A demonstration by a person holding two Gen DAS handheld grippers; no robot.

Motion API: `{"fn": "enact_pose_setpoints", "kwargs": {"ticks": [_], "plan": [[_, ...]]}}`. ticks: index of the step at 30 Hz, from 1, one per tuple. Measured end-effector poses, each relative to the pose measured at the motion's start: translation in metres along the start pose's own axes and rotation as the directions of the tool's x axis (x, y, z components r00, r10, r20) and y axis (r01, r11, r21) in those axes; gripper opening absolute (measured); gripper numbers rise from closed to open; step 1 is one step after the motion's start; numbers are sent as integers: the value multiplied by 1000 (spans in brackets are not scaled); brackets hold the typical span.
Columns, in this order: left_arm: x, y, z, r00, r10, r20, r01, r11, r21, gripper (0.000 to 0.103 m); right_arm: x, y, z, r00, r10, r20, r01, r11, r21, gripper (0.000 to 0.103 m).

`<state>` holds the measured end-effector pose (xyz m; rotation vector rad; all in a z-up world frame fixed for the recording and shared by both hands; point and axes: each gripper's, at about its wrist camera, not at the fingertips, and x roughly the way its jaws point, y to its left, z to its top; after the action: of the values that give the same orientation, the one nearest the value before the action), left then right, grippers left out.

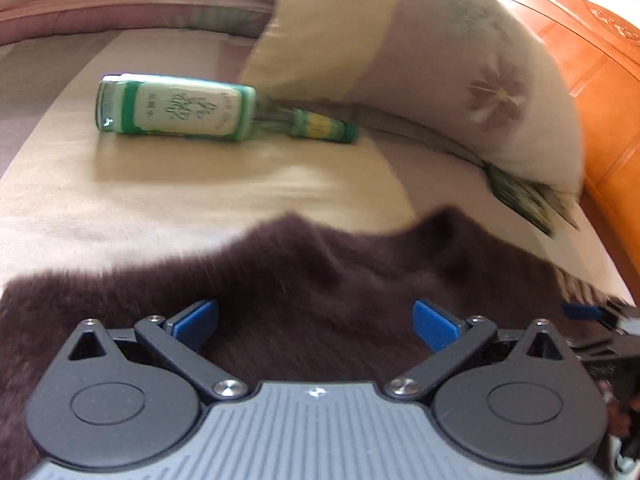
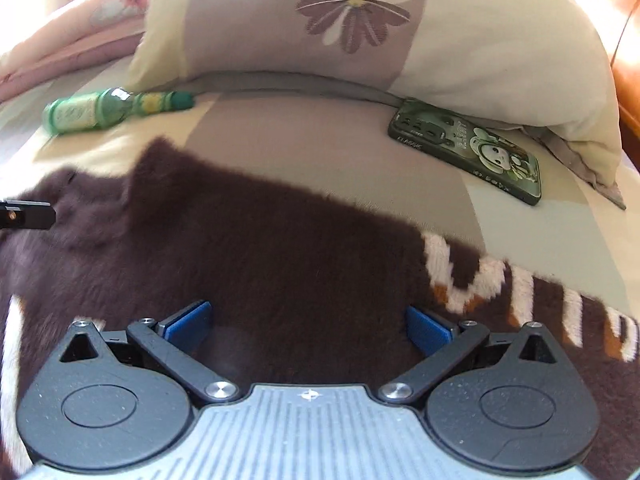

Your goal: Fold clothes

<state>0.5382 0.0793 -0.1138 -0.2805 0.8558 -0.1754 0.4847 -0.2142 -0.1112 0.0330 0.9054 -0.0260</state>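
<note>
A dark brown fuzzy garment (image 1: 304, 276) lies spread on the bed, its far edge rumpled into two peaks. In the right wrist view the same garment (image 2: 260, 248) shows white and orange lettering (image 2: 504, 288) at its right side. My left gripper (image 1: 316, 322) hovers just over the brown fabric, open, blue pads wide apart with nothing between them. My right gripper (image 2: 308, 326) is likewise open above the fabric. Each gripper shows at the edge of the other's view: right gripper (image 1: 600, 320), left gripper (image 2: 28, 212).
A green glass bottle (image 1: 176, 108) (image 2: 108, 110) lies on its side on the patterned bedsheet (image 1: 100, 200) beyond the garment. A flowered pillow (image 2: 360, 32) (image 1: 460, 68) leans at the back, a green-cased phone (image 2: 472, 152) beside it. An orange wooden headboard (image 1: 600, 80) rises at right.
</note>
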Motion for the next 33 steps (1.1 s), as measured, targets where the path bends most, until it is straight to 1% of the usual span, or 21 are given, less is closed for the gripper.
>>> {"fn": "enact_pose_setpoints", "kwargs": {"ticks": [2, 6, 7, 9, 11, 13, 14, 16, 17, 20, 21, 23, 25, 27, 30, 32, 33], "plan": [[6, -1, 8, 1000, 15, 4, -15, 1000, -3, 102, 9, -2, 9, 1000, -7, 12, 7, 1000, 18, 103], [10, -7, 20, 998, 69, -4, -69, 997, 19, 102, 21, -8, 23, 999, -19, 35, 17, 998, 59, 103], [10, -8, 22, 997, 83, -7, -83, 996, 25, 102, 17, -12, 24, 1000, -3, 29, 1, 998, 63, 103], [0, -12, 23, 996, 87, -31, -87, 996, 17, 102, 8, -19, 27, 999, 31, 19, -32, 997, 70, 103], [-18, -12, 20, 997, 62, -41, -60, 998, 37, 102, -18, -33, 20, 992, 113, 60, -115, 992, 41, 103], [-37, -10, 13, 998, 37, -48, -33, 997, 68, 102, -45, -47, 13, 976, 196, 97, -198, 980, 10, 103], [-45, -8, 8, 998, 31, -54, -27, 997, 76, 102, -55, -56, 7, 962, 249, 110, -251, 968, 6, 103], [-53, 2, -4, 997, 40, -64, -36, 997, 67, 102, -64, -83, -5, 932, 347, 104, -352, 935, 38, 103], [-57, 7, -11, 997, 46, -68, -42, 997, 61, 102, -63, -97, -13, 925, 370, 92, -377, 923, 80, 103], [-67, 24, -31, 994, 71, -85, -67, 997, 43, 102, -58, -135, -37, 939, 333, 83, -343, 919, 197, 103], [-69, 31, -38, 992, 86, -93, -83, 996, 35, 102, -57, -145, -47, 956, 282, 83, -293, 930, 221, 103], [-79, 41, -53, 996, 68, -59, -64, 995, 74, 102, -65, -169, -66, 963, 247, 109, -266, 936, 230, 103], [-90, 46, -62, 998, 48, -46, -43, 992, 116, 102, -72, -193, -85, 968, 212, 135, -239, 941, 241, 103], [-98, 46, -66, 998, 57, -36, -50, 986, 161, 102, -85, -210, -101, 972, 184, 147, -216, 944, 249, 103], [-103, 46, -69, 991, 122, -47, -109, 972, 209, 102, -105, -236, -120, 978, 121, 167, -163, 950, 265, 103], [-104, 50, -69, 986, 160, -53, -146, 969, 201, 102, -111, -258, -128, 985, 47, 165, -98, 943, 317, 103], [-105, 52, -68, 986, 158, -50, -146, 972, 187, 102, -114, -269, -131, 985, 15, 171, -76, 931, 356, 103]]}}
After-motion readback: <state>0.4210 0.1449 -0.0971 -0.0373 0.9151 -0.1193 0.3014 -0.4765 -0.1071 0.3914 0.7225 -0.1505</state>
